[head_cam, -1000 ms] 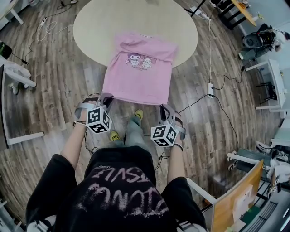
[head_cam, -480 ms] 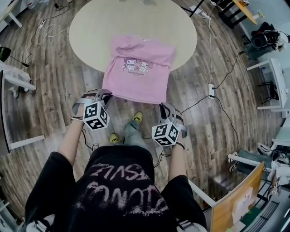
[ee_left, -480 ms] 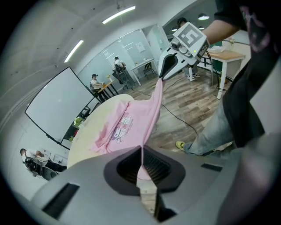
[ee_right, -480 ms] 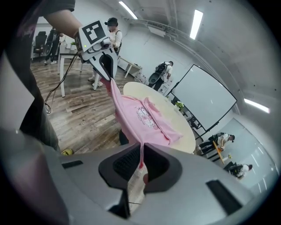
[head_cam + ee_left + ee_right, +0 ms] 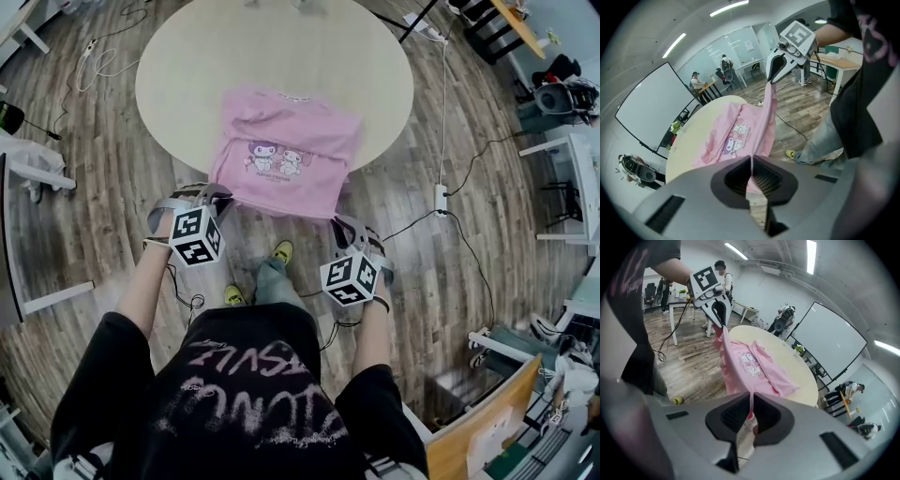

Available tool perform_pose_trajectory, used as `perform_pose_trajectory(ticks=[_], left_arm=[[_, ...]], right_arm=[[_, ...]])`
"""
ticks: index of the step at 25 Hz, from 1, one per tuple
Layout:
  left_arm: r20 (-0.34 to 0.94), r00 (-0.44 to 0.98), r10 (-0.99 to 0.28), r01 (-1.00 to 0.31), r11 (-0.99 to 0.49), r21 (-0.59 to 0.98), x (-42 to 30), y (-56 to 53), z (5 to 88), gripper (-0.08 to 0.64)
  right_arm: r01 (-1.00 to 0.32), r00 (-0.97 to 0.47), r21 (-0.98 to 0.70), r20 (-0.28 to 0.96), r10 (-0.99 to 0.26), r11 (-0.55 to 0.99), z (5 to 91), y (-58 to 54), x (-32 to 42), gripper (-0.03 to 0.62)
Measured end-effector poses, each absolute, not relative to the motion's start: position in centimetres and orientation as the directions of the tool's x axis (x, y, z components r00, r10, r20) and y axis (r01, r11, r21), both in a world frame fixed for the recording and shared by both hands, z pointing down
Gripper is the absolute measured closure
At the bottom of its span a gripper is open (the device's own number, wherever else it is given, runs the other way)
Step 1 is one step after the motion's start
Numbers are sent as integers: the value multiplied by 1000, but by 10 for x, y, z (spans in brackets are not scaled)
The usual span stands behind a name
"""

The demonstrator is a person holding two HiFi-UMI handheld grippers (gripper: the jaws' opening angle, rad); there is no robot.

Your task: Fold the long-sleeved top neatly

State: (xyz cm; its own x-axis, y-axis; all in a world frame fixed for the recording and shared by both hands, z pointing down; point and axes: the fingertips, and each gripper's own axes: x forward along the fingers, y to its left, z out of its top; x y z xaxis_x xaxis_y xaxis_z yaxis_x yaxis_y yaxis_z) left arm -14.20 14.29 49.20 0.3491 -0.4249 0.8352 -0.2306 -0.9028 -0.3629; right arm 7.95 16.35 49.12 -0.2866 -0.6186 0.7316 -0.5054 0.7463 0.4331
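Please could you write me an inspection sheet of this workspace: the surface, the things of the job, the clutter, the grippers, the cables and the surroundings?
Surface: round pale table, bare apart from the garment.
Job's things: pink top with a cartoon print; its far part lies on the table, its near hem is held off the table's edge.
Clutter: nothing seen on the table.
Grippers: left gripper and right gripper each shut on a near hem corner; the jaws pinch the cloth.
Cables: a thin cable runs to a power strip on the floor; a white cable lies at the left.
Surroundings: wooden floor, white desk, whiteboard, seated people far behind.
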Motion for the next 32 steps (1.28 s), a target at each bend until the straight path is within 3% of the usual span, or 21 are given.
perform_pose_trajectory(ticks=[18, 32], left_arm=[[885, 261, -387, -196, -918, -344, -120, 22, 464, 537], [911, 268, -314, -96, -949, -300, -131, -78, 469, 537]], right_arm=[[-403, -436, 317, 758, -485, 858, 470, 34, 103, 565], [-381, -403, 298, 798, -447, 875, 468, -61, 88, 566]])
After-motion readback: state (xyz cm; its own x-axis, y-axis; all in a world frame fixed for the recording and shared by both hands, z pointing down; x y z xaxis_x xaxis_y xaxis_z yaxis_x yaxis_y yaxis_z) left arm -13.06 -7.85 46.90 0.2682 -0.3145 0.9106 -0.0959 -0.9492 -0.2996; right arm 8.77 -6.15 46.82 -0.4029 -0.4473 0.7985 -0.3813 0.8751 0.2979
